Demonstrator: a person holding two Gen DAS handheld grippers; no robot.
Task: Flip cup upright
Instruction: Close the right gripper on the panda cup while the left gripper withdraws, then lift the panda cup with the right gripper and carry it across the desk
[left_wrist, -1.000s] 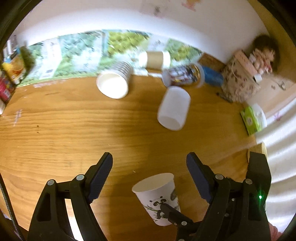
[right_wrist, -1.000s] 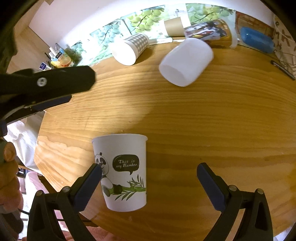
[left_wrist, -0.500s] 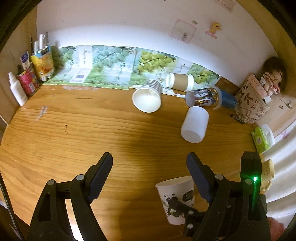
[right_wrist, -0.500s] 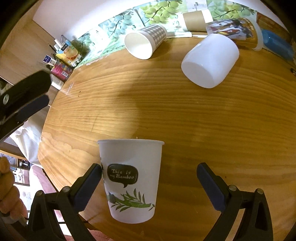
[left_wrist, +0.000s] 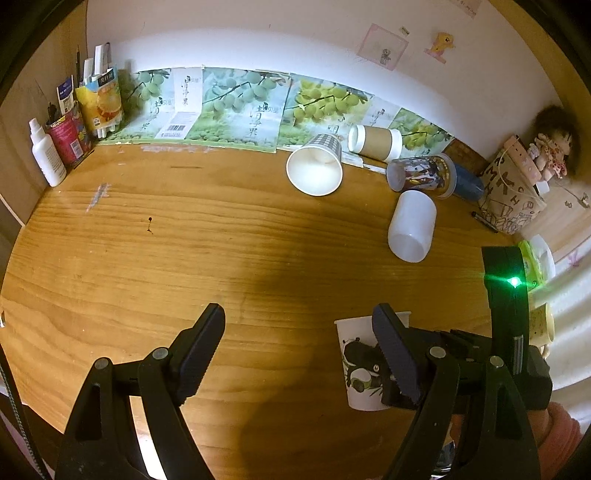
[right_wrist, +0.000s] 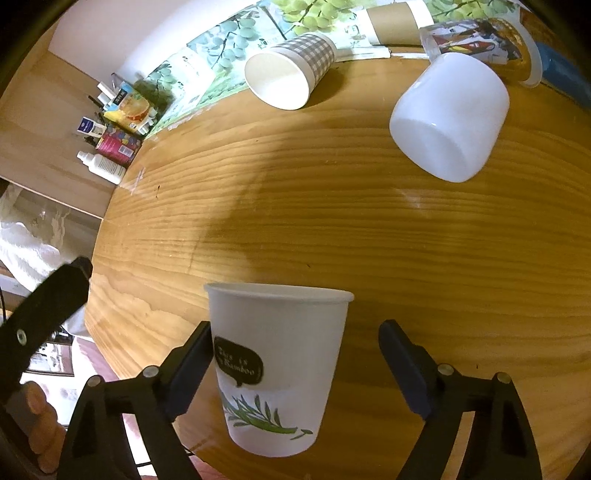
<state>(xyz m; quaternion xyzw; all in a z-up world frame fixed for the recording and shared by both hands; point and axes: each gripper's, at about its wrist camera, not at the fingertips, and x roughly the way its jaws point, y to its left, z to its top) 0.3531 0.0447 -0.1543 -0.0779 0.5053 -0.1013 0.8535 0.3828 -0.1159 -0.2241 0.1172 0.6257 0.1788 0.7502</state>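
Observation:
A white paper cup with a panda and bamboo print (right_wrist: 277, 369) stands upright near the table's front edge. It sits between the fingers of my right gripper (right_wrist: 295, 365), which is open; the left finger is close beside the cup wall and the right finger stands well apart. In the left wrist view the same cup (left_wrist: 360, 369) shows at lower right, partly hidden behind my left gripper's right finger. My left gripper (left_wrist: 299, 350) is open and empty above the table, left of the cup.
A checked paper cup (right_wrist: 291, 70), a white cup (right_wrist: 448, 118), a brown-sleeved cup (left_wrist: 375, 142) and a printed tumbler (left_wrist: 423, 173) lie on their sides at the back. Bottles and cartons (left_wrist: 70, 136) stand at the far left corner. A patterned bag (left_wrist: 511, 199) sits at the right.
The left gripper has pulled back and swung left, so the panda cup has shifted to its right. The right gripper has drawn nearer the cup, which now stands straighter between its fingers.

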